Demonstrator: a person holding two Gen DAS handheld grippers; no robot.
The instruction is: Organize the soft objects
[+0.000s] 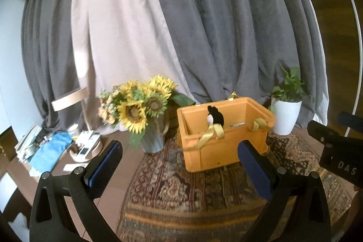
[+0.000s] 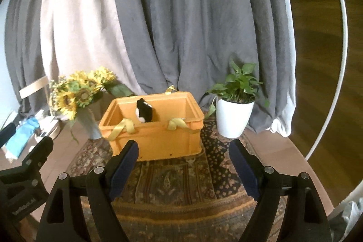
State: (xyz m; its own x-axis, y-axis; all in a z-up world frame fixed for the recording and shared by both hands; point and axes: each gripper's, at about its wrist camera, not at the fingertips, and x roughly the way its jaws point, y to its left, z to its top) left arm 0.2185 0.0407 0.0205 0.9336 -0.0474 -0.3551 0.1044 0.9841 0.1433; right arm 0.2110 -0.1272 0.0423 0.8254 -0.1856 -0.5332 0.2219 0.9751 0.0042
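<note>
- Left wrist view, far left: we see a cluttered table edge with a crumpled light-blue cloth (image 1: pixel 53 147) lying among small white items.
- Next comes a grey ribbed vase of yellow sunflowers (image 1: pixel 143 106), standing at the edge of a patterned, dark oriental rug (image 1: pixel 170 192).
- Our left gripper (image 1: pixel 179 151) hangs above the rug with its blue-padded jaws spread wide and nothing between them.
- Behind it sits an orange rectangular plastic crate (image 1: pixel 223 140) on the rug, yellow ribbon handles draped over its rim. A small black-and-white plush toy (image 1: pixel 215 117) rests inside, its head poking above the near wall.
- Right of the crate stands a white pot with a green leafy plant (image 1: pixel 287 115), with grey and beige curtains (image 1: pixel 204 26) behind everything.
- From the right wrist view, our right gripper (image 2: pixel 183 151) is also well open and empty, and the crate (image 2: pixel 158 140) with its plush toy (image 2: pixel 145 113) lies beyond the fingertips, apart from them.
</note>
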